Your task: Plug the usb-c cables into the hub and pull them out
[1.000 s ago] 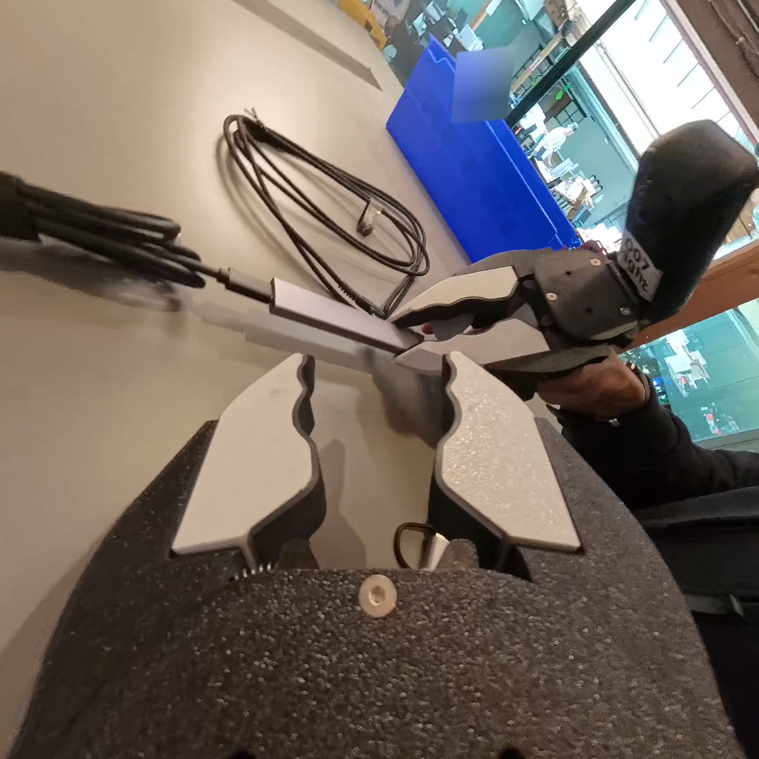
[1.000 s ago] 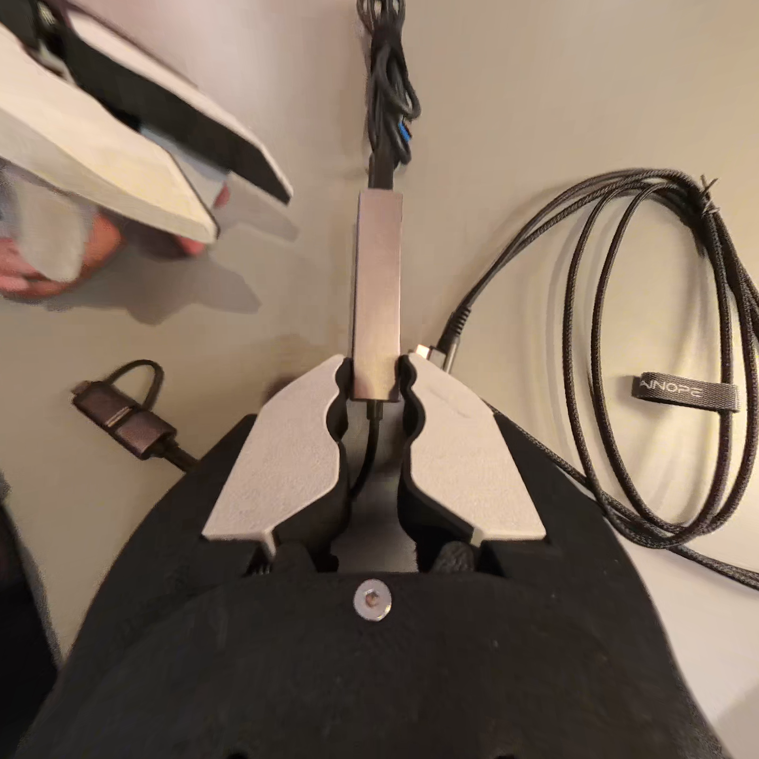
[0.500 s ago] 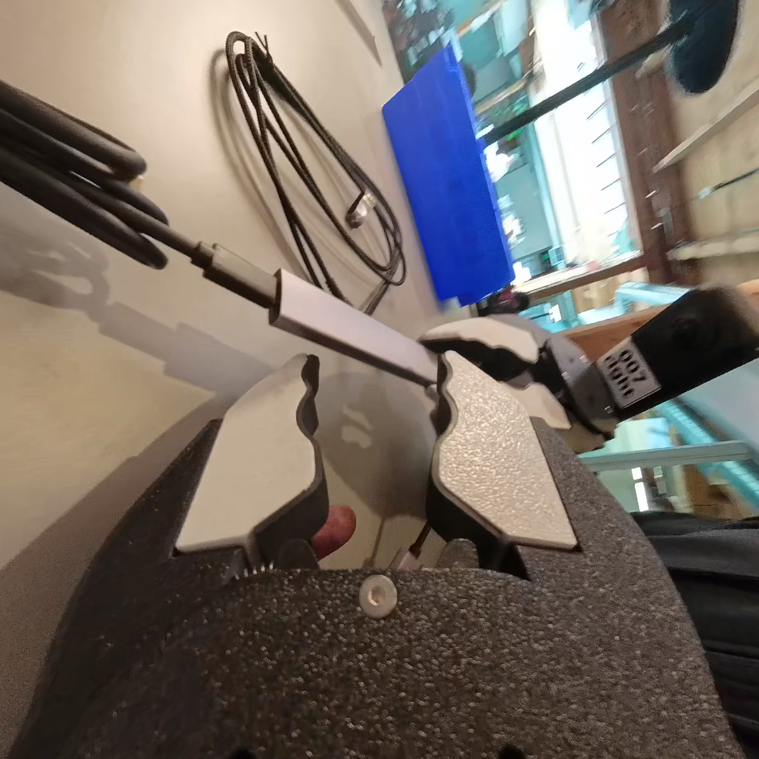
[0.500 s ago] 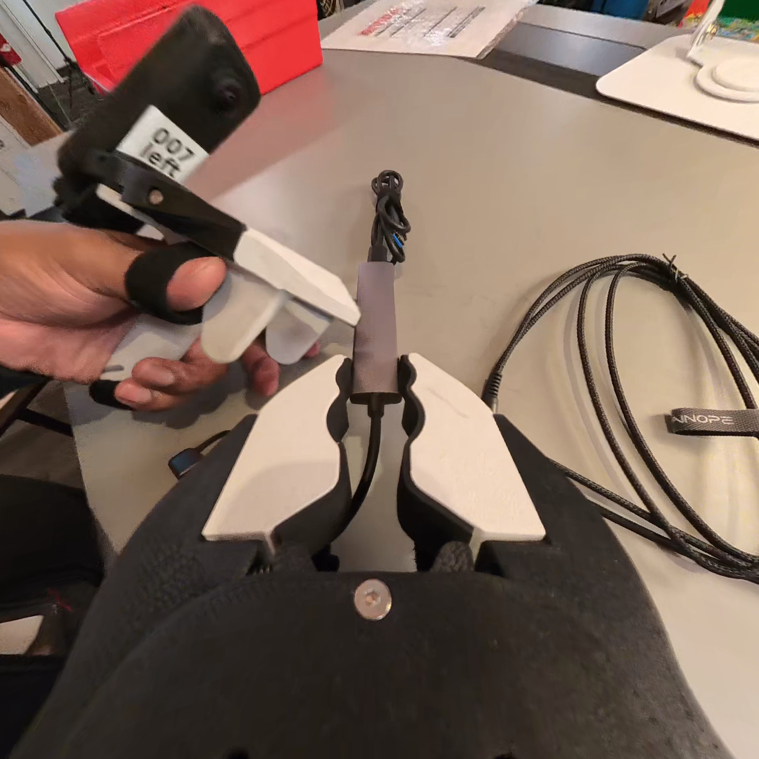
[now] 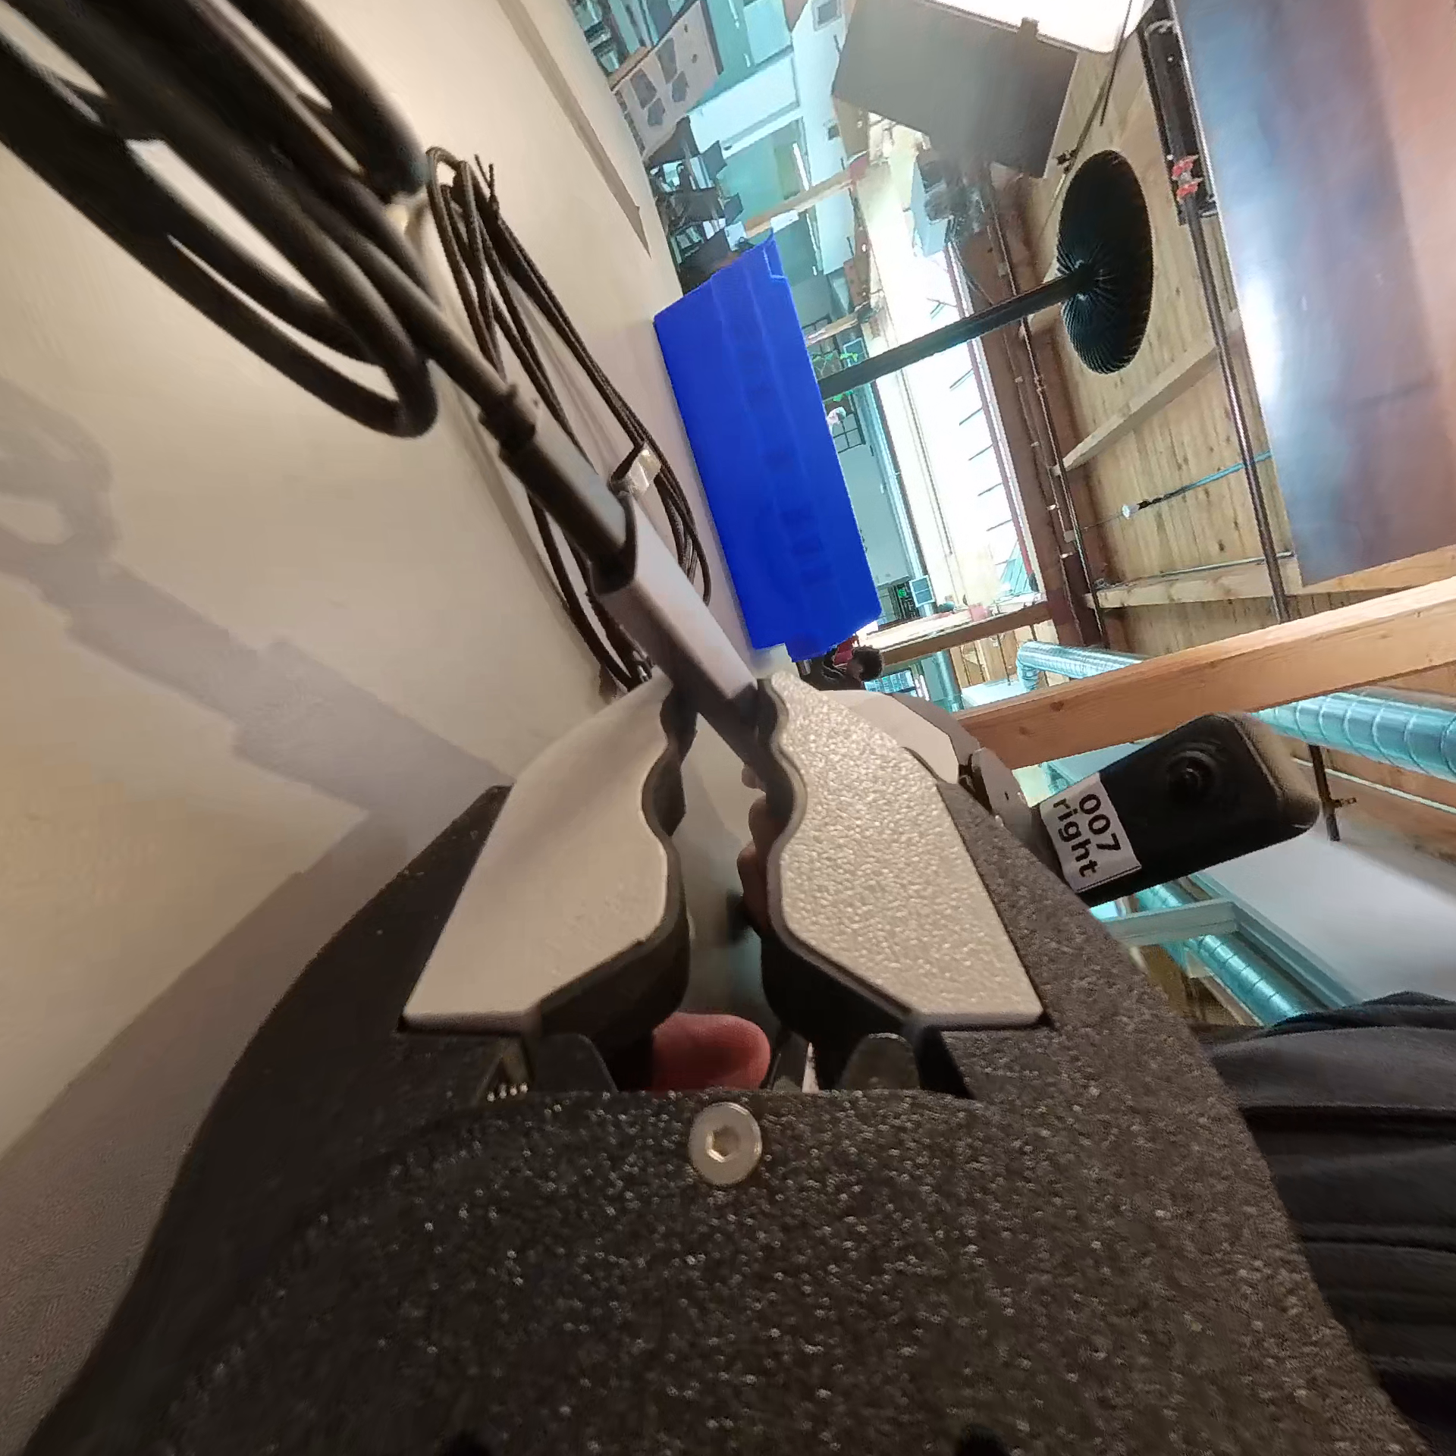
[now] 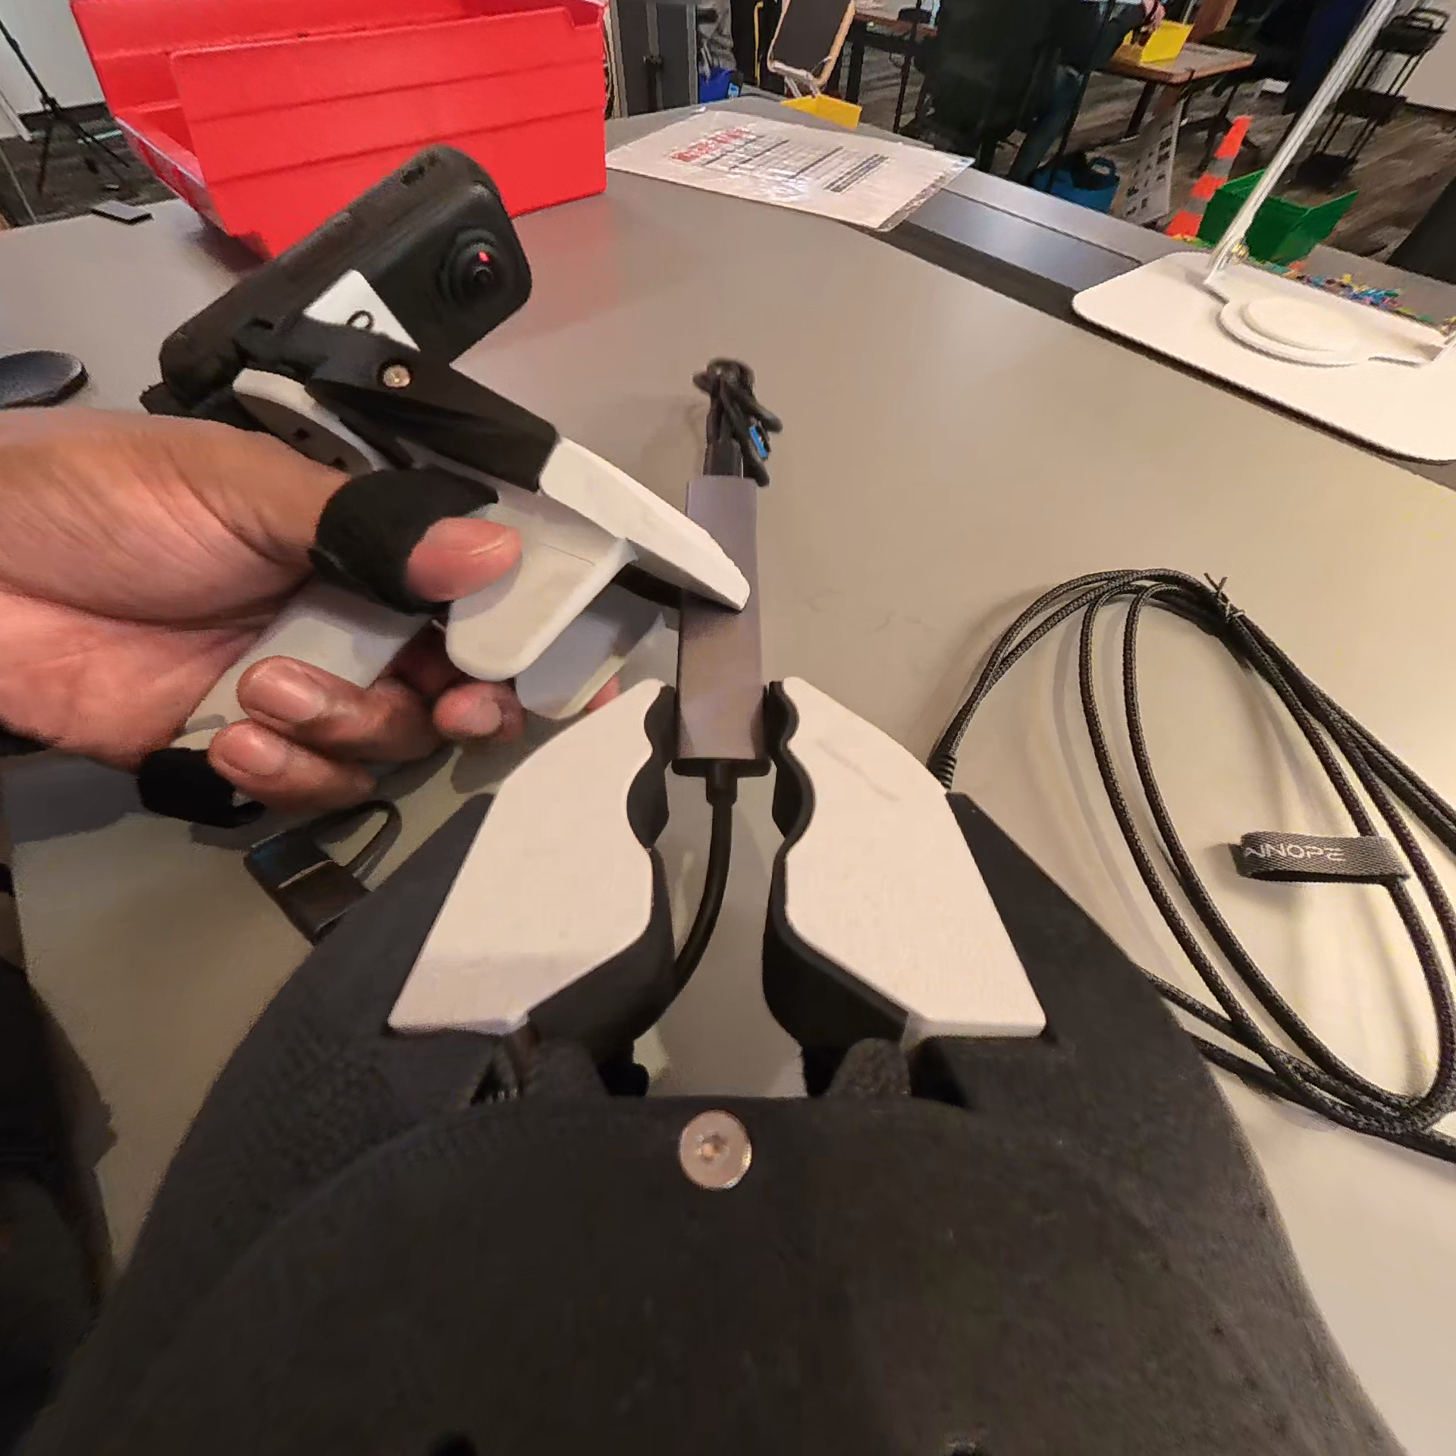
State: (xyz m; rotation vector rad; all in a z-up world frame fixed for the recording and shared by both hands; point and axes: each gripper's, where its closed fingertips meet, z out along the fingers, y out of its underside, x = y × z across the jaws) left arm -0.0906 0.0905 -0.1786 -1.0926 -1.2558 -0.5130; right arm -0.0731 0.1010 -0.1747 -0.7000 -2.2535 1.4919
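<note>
Currently: our right gripper [image 6: 715,721] clamps the hub [image 6: 718,630]; left gripper [image 5: 721,713] pinches the hub's middle. Next, regrasp a plug.

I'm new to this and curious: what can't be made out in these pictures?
Side ports of the hub: right wrist view, covered by left tongs.
Whether left tongs grip the hub: left wrist view, tips blurred.
Far cable bundle plugs: right wrist view, too small.
Adapter: right wrist view, behind the hand.
</note>
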